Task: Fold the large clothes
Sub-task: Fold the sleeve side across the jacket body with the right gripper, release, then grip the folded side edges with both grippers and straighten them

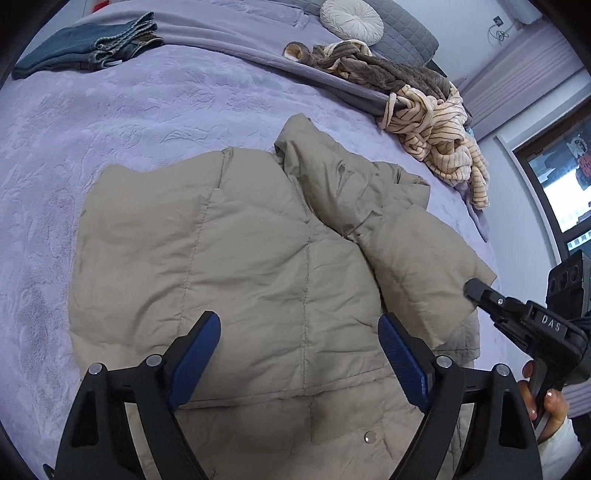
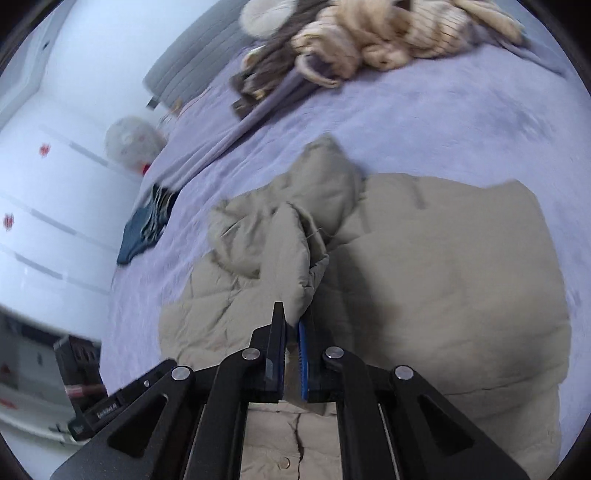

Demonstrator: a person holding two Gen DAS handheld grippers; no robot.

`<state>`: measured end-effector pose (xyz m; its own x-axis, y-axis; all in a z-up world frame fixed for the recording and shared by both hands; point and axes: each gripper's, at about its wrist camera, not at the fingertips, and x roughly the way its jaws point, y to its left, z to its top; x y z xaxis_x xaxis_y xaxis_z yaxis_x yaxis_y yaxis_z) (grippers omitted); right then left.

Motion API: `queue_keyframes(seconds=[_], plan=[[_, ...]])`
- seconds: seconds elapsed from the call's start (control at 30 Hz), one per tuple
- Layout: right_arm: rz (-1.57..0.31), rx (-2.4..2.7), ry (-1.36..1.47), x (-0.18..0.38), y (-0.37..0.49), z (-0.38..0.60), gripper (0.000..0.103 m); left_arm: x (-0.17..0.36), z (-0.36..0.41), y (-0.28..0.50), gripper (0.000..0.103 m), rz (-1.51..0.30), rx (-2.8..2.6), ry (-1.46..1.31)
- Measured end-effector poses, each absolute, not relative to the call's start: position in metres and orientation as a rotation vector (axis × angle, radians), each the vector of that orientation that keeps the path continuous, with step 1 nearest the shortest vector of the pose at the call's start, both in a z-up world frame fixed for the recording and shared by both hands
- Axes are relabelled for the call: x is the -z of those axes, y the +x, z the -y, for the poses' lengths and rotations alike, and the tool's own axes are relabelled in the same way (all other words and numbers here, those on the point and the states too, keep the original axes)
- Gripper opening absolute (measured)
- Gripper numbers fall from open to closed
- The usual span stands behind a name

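Observation:
A beige puffer jacket (image 1: 229, 251) lies spread on the lavender bed cover (image 1: 110, 122), with one sleeve (image 1: 417, 251) folded across its right side. My left gripper (image 1: 299, 332) hovers over the jacket's lower part, its blue pads (image 1: 195, 354) wide apart and empty. My right gripper (image 1: 476, 291) comes in from the right edge, held by a hand (image 1: 550, 402), at the sleeve's cuff. In the right wrist view that gripper (image 2: 291, 321) is shut on the sleeve (image 2: 288, 254), whose fabric rises into the jaws above the jacket's body (image 2: 443, 288).
Folded jeans (image 1: 88, 44) lie at the far left of the bed. A heap of striped cream and brown clothes (image 1: 436, 136) sits at the far right edge, near a round pillow (image 1: 351, 18). A white wardrobe (image 2: 55, 166) stands beside the bed.

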<state>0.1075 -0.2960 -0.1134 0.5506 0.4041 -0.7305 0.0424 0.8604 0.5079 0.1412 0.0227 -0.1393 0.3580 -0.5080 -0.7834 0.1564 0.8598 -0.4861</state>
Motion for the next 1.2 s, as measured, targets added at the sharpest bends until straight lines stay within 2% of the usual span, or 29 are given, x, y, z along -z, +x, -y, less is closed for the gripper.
queue_keyframes(seconds=[0.1,0.17,0.23,0.27,0.3,0.47,0.63,0.73,0.77,0.8,0.83,0.87,0.9,0.93,0.97,1.07,1.2], plan=[[-1.039,-0.315,0.404,0.124,0.111,0.243,0.008,0.137,-0.035,0.141,0.089,-1.128,0.457,-0.421],[-1.101,-0.346,0.365,0.138,0.111,0.22,0.012,0.136,-0.04,0.142,0.089,-1.131,0.493,-0.479],[-1.178,-0.373,0.343,0.157,0.108,0.203,0.034,0.137,-0.04,0.145,0.089,-1.141,0.55,-0.543],[-1.204,-0.376,0.34,0.163,0.105,0.199,0.059,0.138,-0.038,0.146,0.089,-1.147,0.58,-0.565],[-1.216,-0.379,0.346,0.166,0.101,0.199,0.075,0.138,-0.034,0.146,0.089,-1.152,0.606,-0.572],[-1.225,-0.331,0.44,0.168,0.066,0.251,0.076,0.151,0.003,0.15,0.089,-1.207,0.672,-0.499],[-1.208,-0.107,0.736,0.188,0.026,0.359,0.076,0.177,0.035,0.164,0.088,-1.263,0.658,-0.45],[-1.125,-0.029,1.014,0.205,0.008,0.417,0.076,0.185,0.048,0.173,0.066,-1.27,0.649,-0.459],[-1.086,-0.008,1.094,0.21,0.004,0.432,0.076,0.187,0.049,0.175,0.046,-1.269,0.654,-0.471],[-1.046,0.016,1.161,0.214,0.0,0.445,0.076,0.188,0.05,0.177,0.018,-1.27,0.658,-0.485],[-1.01,0.036,1.214,0.216,-0.001,0.455,0.076,0.188,0.051,0.177,0.007,-1.266,0.65,-0.489],[-0.984,0.058,1.25,0.218,0.0,0.463,0.075,0.185,0.05,0.176,0.005,-1.247,0.633,-0.479],[-0.966,0.087,1.263,0.218,0.001,0.469,0.07,0.179,0.047,0.171,0.005,-1.215,0.625,-0.463],[-0.968,0.112,1.252,0.217,0.003,0.474,0.042,0.173,0.043,0.167,0.005,-1.196,0.623,-0.449],[-0.983,0.124,1.226,0.215,0.009,0.477,0.004,0.168,0.038,0.161,0.005,-1.181,0.619,-0.428],[-0.987,0.062,1.131,0.204,0.021,0.476,0.004,0.168,0.028,0.146,0.005,-1.178,0.591,-0.345],[-1.062,0.077,1.032,0.211,0.024,0.473,0.004,0.194,0.022,0.143,0.005,-1.225,0.519,-0.255]])
